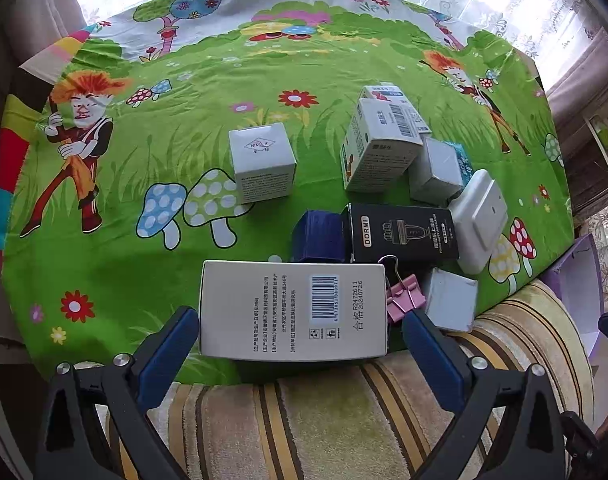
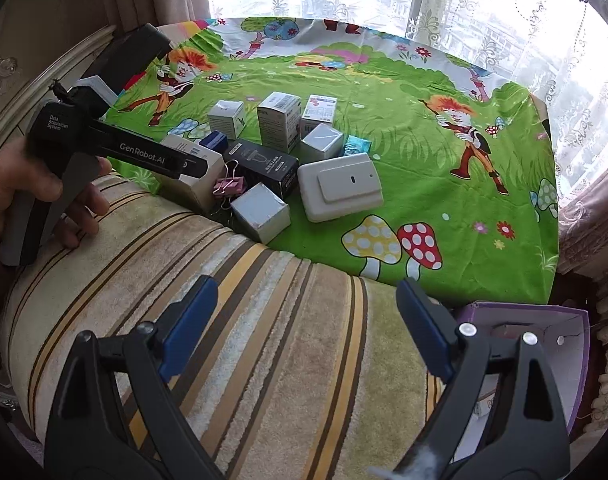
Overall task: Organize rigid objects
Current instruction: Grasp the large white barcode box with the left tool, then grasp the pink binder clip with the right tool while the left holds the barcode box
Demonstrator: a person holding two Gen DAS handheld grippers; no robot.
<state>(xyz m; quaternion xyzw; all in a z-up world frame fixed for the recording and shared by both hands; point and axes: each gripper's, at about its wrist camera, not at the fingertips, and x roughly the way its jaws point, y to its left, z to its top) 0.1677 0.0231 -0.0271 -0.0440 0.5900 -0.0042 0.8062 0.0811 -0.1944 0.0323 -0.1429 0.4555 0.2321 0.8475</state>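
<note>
Already Spread Wide: Jaws Flank the Barcode Box

Left gripper (image 1: 300,344) stands released, its jaws wide either side of the white barcode box (image 1: 294,310) without pressing it; the box lies flat at the near edge of the table (image 1: 144,80), printed "R2472611 20240726". Right gripper (image 2: 307,328) hangs released and empty above the striped cushion (image 2: 264,320), near a purple box (image 2: 543,320) off the table's corner. Beside the barcode box sit a pink binder clip (image 1: 403,300), a black "DORMI" carton (image 1: 403,234), a navy box (image 1: 317,236), a white wall switch (image 1: 477,216) and several small white cartons. Sorting looks barely underway: most pieces remain jumbled together. The left tool's handle reads "GenRobot.AI".
</note>
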